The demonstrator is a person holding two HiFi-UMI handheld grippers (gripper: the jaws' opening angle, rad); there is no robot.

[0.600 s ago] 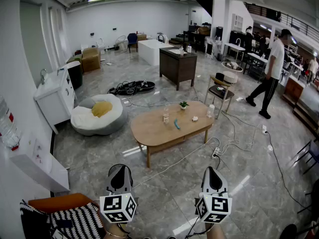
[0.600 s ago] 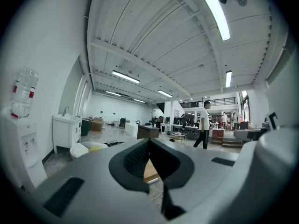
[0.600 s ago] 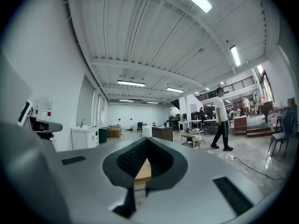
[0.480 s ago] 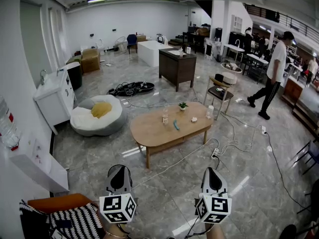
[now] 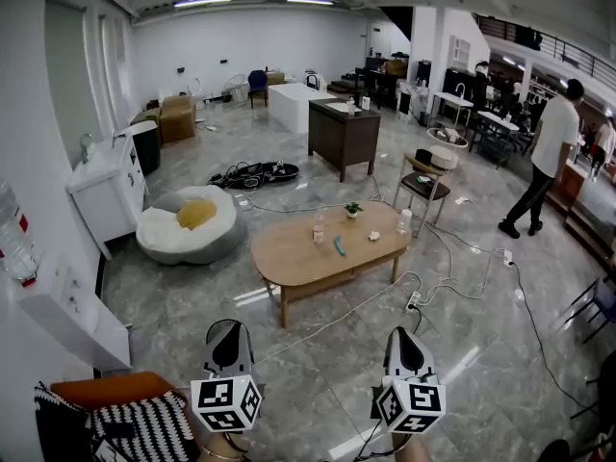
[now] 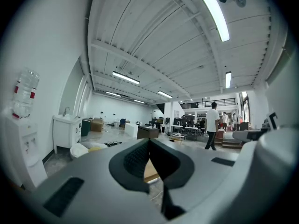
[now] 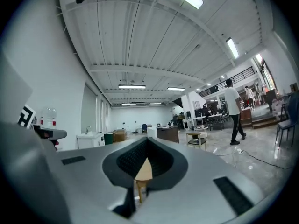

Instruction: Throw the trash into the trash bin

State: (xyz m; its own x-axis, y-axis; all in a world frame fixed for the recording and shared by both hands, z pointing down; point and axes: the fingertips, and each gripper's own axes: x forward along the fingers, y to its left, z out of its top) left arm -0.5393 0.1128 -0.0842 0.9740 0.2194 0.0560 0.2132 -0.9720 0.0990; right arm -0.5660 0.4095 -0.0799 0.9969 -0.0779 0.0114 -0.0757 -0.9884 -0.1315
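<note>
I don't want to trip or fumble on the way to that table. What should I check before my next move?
Left gripper free: ok, jaws together, nothing between them.
Right gripper free: ok, likewise shut and empty.
Trash spotted: cannot tell; a white crumpled piece lies on the wooden table.
Table within reach: not ok, it stands well ahead.
Floor path clear: not ok, a white cable crosses it.
Bin found: cannot tell; a dark bin beside the white cabinet may be it.

Head view high, angled downward, gripper views low, level, all facing the wooden table (image 5: 327, 248)
</note>
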